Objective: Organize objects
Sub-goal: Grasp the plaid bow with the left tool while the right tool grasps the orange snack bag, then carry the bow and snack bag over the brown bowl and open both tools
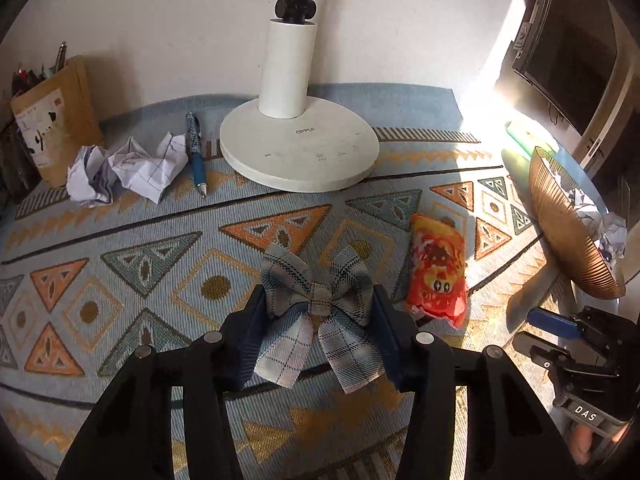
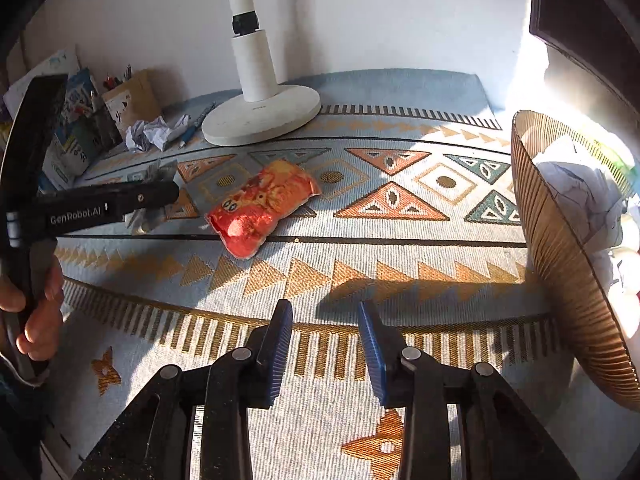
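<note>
Plaid bow (image 1: 318, 312) lies on the patterned cloth (image 1: 160, 240) covering the table, pinched between the left gripper (image 1: 320, 316) fingers. Right gripper (image 2: 326, 344) fingers stand parted, holding nothing, beside the ribbed basket (image 2: 560, 260). Red snack packet (image 2: 262, 208) lies near the bow.

my desk at home: patterned woven cloth (image 1: 120, 264), white desk lamp (image 1: 298, 148), pen holder (image 1: 56, 120) against a plain wall, crumpled paper (image 1: 124, 170).
</note>
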`<state>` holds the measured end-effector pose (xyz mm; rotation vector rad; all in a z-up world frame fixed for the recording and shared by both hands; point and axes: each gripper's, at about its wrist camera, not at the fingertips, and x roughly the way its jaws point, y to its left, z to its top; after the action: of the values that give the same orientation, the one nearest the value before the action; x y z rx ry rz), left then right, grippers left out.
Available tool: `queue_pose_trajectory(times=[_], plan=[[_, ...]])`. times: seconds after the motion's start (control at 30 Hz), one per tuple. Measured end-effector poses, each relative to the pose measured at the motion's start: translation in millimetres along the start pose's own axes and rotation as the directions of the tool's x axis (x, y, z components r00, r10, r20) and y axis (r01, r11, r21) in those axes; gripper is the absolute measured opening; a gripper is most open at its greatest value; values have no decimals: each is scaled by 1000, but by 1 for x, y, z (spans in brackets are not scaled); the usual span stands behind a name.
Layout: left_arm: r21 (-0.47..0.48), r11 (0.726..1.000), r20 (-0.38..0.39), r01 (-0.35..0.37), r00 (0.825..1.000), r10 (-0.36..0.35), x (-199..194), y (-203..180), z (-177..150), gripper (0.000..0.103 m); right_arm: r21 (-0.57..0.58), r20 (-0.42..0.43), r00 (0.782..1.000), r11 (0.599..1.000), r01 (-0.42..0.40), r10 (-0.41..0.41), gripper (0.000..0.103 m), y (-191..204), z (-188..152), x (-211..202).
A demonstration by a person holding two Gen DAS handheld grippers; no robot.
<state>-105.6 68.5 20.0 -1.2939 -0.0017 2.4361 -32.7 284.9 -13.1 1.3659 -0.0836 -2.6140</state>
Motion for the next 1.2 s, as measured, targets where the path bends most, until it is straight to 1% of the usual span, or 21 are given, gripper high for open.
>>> queue_pose_trajectory(times=[0.03,0.07,0.1,0.13,0.27,0.37,0.4,0.47,0.5,0.53,0.57,0.6,0.67,0.77,0.8,0.87,0.93,1.0,1.1,1.13,1.2], plan=[[-28,1000,0,0,1000,0,-5,4,-7,47,35,-7,999,999,-37,37,53,1,5,1],[-59,998,6,5,1000,-5,-10,9,-13,47,66,-9,998,996,-64,65,79,5,12,4],[-92,996,18,13,1000,-11,-16,15,-19,47,95,12,996,992,-87,86,85,9,19,8],[-119,993,35,20,999,-16,-21,20,-26,47,121,36,996,989,-89,85,85,12,25,12],[-172,984,135,43,991,-20,-35,34,-45,47,196,2,995,975,-102,104,85,33,50,50],[-183,979,145,90,987,-64,-34,41,-47,47,159,21,1000,987,11,-14,85,52,61,65],[-169,979,144,112,986,-88,-32,40,-47,47,144,15,1000,989,20,-23,85,55,64,71],[-144,984,135,101,987,-82,-31,33,-47,47,109,22,997,992,67,-69,87,64,68,80],[-133,987,143,91,987,-71,-33,30,-48,47,88,16,995,991,96,-98,85,68,69,82],[-124,988,150,88,986,-69,-34,28,-48,48,79,19,993,990,118,-120,74,69,69,81],[-118,989,160,88,985,-68,-36,27,-48,48,71,24,989,987,147,-149,58,70,68,81],[-119,989,165,84,984,-64,-37,27,-49,48,55,27,985,984,171,-172,48,69,68,80],[-126,988,165,85,984,-63,-38,28,-50,48,26,30,988,988,152,-153,41,65,67,78],[-113,985,159,131,981,-112,-38,27,-51,48,-7,33,998,998,57,-57,36,59,51,63],[-91,982,145,164,978,-150,-37,23,-52,48,-25,29,999,999,33,-32,36,59,40,54],[-56,982,146,180,975,-170,-40,14,-54,48,-57,38,999,998,-4,6,35,56,16,28],[-43,976,147,211,968,-203,-44,3,-55,48,-77,87,995,996,-44,51,35,48,-9,-10],[-38,966,152,256,957,-248,-50,-15,-51,48,-80,151,987,996,-39,51,35,32,-25,-52],[26,948,177,319,931,-318,-69,-61,-33,48,-57,284,959,998,8,8,35,-3,-29,-121],[57,935,180,349,918,-354,-75,-81,-24,48,-42,334,942,998,38,-22,35,-15,-26,-142],[136,905,177,403,889,-422,-83,-122,-6,48,7,428,896,992,128,-119,35,-42,-17,-179]])
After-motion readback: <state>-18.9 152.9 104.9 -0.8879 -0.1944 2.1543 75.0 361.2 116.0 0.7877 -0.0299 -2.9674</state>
